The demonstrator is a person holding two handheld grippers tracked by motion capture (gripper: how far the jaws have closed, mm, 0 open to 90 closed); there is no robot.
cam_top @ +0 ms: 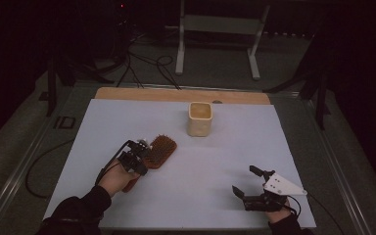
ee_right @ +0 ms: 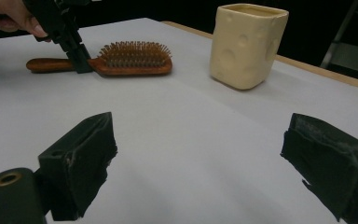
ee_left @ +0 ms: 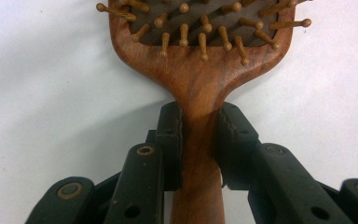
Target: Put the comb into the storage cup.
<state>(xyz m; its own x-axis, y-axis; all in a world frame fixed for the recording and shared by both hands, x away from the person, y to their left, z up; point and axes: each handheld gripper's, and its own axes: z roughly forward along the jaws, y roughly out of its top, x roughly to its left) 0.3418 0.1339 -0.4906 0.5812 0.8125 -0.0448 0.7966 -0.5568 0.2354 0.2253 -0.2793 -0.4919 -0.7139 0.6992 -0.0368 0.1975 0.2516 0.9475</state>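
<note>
Our left claw [ee_left: 199,135] is clamped on the handle of the flat brown wooden hairbrush [ee_left: 200,60], which lies bristles-up near the table's [cam_top: 215,181] middle, toward its left edge. Our right claw [ee_right: 200,163] gapes empty near the front edge.

No text, label, brand, number or sign could be read anywhere in the pictures. The brown wooden paddle hairbrush [ee_left: 200,79] with wooden pins bore only bare grain on its head and handle, the cream ceramic square cup [ee_right: 247,44] with dimpled sides carried no printing, and the pale white sheet [cam_top: 200,171] covering the wooden table was blank. The grey three-cornered plate [cam_top: 284,186] showed a few small dark dots, too small to tell as marks of any kind. The dark background held one tiny red light [cam_top: 122,6], with nothing written by it.
</note>
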